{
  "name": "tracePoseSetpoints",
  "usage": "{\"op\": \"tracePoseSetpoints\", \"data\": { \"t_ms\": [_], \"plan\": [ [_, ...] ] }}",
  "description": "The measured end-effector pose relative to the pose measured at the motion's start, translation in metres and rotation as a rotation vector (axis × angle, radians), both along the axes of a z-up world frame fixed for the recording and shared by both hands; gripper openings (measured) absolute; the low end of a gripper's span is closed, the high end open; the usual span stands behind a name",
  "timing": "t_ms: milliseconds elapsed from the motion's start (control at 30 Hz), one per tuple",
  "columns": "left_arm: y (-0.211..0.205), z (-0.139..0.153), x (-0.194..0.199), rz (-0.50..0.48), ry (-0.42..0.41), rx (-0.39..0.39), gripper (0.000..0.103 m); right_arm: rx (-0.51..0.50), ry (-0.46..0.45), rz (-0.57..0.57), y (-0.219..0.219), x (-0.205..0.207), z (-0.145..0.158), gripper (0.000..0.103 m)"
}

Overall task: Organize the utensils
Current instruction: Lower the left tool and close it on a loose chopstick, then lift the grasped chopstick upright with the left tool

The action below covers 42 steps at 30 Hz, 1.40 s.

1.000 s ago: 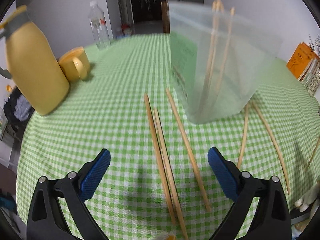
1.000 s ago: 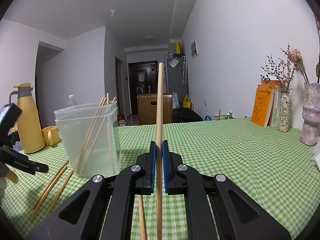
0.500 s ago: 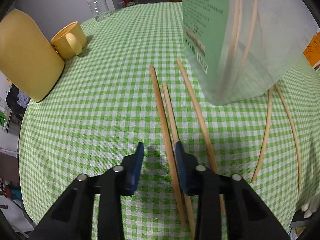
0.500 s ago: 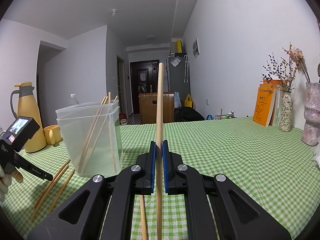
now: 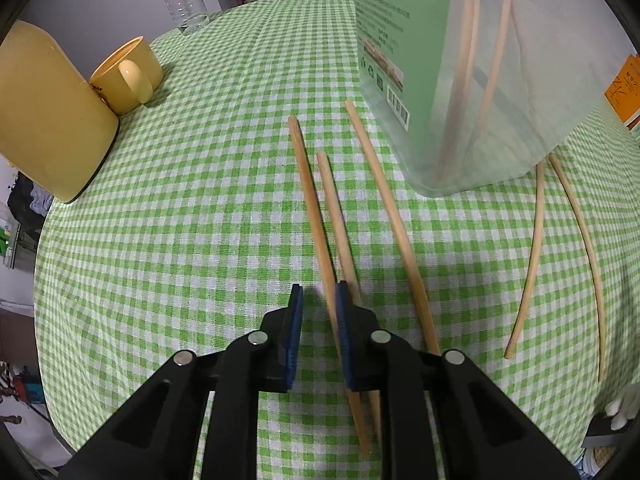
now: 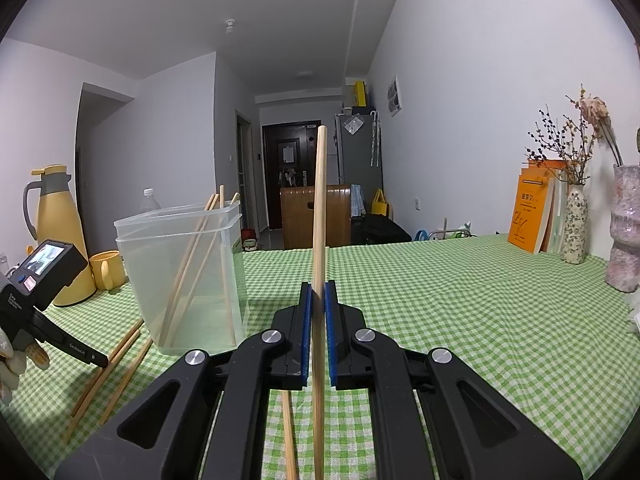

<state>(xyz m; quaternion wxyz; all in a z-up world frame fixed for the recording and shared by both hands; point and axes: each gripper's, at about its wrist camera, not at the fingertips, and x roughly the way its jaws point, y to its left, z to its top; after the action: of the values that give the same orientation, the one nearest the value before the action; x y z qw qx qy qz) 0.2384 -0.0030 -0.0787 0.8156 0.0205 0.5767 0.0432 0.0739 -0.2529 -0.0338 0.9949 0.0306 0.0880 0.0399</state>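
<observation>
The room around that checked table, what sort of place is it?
Most likely a home dining area: a green checked tablecloth, a yellow thermos jug with a matching mug, and a hallway leading to a dark front door.

Bare checked cloth lay open to the left of the left gripper, bounded far-left by the yellow jug and mug, while the clear plastic bin blocked passage ahead-right.
</observation>
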Motion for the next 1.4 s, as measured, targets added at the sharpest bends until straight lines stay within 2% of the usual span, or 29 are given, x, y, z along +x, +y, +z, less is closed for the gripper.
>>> {"op": "tracePoseSetpoints", "data": {
  "t_ms": [133, 333, 400, 433, 567, 733, 867, 1000, 1267, 1400],
  "plan": [
    [-0.001, -0.006, 0.002, -0.010, 0.035, -0.023, 0.014, 0.001, 0.000, 0.005, 0.000, 0.000, 0.000, 0.007],
    [-0.003, -0.007, 0.003, -0.010, 0.035, -0.007, 0.014, 0.001, 0.000, 0.007, 0.000, 0.000, 0.000, 0.007],
    [-0.003, -0.006, 0.003, -0.011, 0.034, -0.020, 0.010, 0.002, 0.000, 0.007, -0.001, 0.000, 0.000, 0.007],
    [-0.002, -0.008, 0.002, -0.014, 0.029, -0.028, 0.007, 0.002, 0.001, 0.007, -0.001, 0.000, 0.000, 0.007],
    [0.003, -0.010, -0.001, -0.013, 0.009, -0.043, 0.004, 0.001, 0.000, 0.008, -0.001, 0.000, 0.001, 0.007],
    [0.014, -0.009, -0.005, 0.018, 0.006, -0.062, 0.004, 0.002, -0.001, 0.011, 0.000, 0.001, 0.000, 0.007],
    [0.024, -0.004, -0.010, 0.033, -0.032, -0.092, 0.004, 0.002, -0.001, 0.012, -0.001, 0.001, 0.000, 0.007],
    [0.032, 0.022, -0.022, 0.044, -0.149, -0.112, 0.004, 0.002, -0.001, 0.013, 0.001, 0.001, 0.000, 0.007],
    [0.035, 0.088, -0.066, 0.051, -0.480, -0.076, 0.004, -0.001, -0.004, 0.016, 0.002, 0.000, 0.000, 0.007],
    [0.020, 0.107, -0.080, 0.050, -0.575, -0.044, 0.004, -0.001, -0.001, 0.016, 0.001, 0.001, -0.001, 0.007]
  ]
}}
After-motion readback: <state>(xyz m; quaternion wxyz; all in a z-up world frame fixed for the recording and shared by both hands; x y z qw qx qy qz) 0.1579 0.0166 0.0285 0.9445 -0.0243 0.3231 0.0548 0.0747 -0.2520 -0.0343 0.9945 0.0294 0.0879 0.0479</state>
